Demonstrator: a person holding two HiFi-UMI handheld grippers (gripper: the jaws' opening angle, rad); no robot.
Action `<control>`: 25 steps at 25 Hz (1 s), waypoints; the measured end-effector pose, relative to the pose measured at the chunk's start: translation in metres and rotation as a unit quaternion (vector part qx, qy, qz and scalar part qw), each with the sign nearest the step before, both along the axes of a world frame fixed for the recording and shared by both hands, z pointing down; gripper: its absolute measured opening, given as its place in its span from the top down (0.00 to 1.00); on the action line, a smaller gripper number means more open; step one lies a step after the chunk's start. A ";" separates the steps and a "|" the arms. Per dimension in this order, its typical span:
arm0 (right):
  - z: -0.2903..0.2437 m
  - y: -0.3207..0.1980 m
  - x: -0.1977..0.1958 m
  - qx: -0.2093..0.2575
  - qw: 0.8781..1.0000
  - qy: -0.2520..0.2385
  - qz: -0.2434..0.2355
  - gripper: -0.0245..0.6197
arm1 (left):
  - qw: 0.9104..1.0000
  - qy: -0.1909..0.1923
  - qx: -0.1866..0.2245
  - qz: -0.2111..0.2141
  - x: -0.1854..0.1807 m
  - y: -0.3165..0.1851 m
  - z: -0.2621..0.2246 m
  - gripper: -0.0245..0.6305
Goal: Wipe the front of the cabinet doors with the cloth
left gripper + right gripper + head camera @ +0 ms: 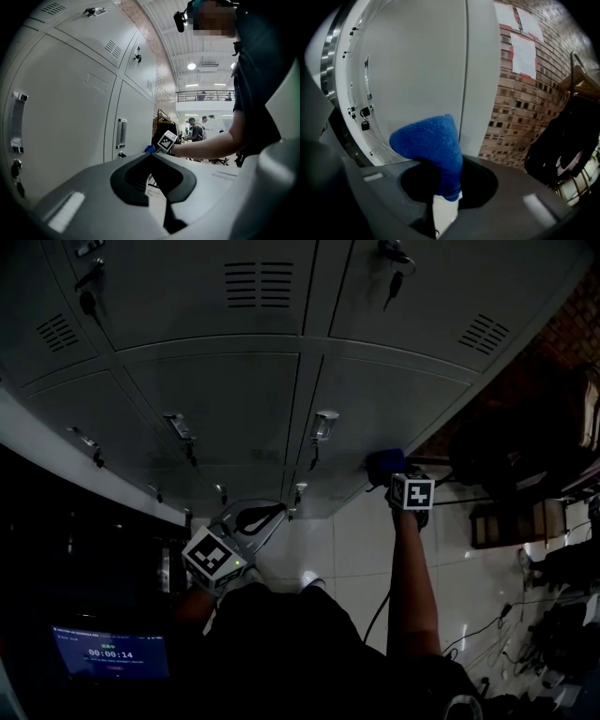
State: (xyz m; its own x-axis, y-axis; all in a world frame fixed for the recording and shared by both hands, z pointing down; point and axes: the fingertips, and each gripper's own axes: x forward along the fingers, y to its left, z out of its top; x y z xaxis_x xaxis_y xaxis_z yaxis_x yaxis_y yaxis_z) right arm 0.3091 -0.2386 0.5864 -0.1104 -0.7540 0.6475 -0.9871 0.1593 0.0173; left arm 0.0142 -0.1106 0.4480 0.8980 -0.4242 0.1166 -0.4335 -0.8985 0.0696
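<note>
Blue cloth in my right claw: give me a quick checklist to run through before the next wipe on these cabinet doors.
1. Cloth clamped in right claw: ok, jaws shut on it.
2. Cloth pressed against cabinet door: cannot tell; it sits close to the door's right edge.
3. Left claw clear of the stroke: ok; shut, empty, off to one side.
4. Doors free of snags: not ok; handle and hanging keys stick out.
</note>
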 end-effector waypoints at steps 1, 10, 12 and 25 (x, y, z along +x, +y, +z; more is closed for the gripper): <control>0.002 0.001 0.009 -0.001 1.000 0.003 0.006 0.84 | 1.000 0.000 -0.001 0.000 0.001 0.000 -0.001 0.95; -0.007 0.025 -0.009 0.030 0.998 0.013 -0.057 0.84 | 1.000 -0.004 0.001 -0.012 -0.001 0.001 0.002 0.95; -0.015 0.034 -0.032 0.050 0.993 0.019 -0.102 0.84 | 1.000 -0.006 0.000 -0.015 -0.002 0.001 0.003 0.95; -0.122 0.119 -0.182 0.188 0.939 -0.101 -0.271 0.84 | 1.000 0.004 0.010 -0.023 -0.010 0.005 -0.004 0.95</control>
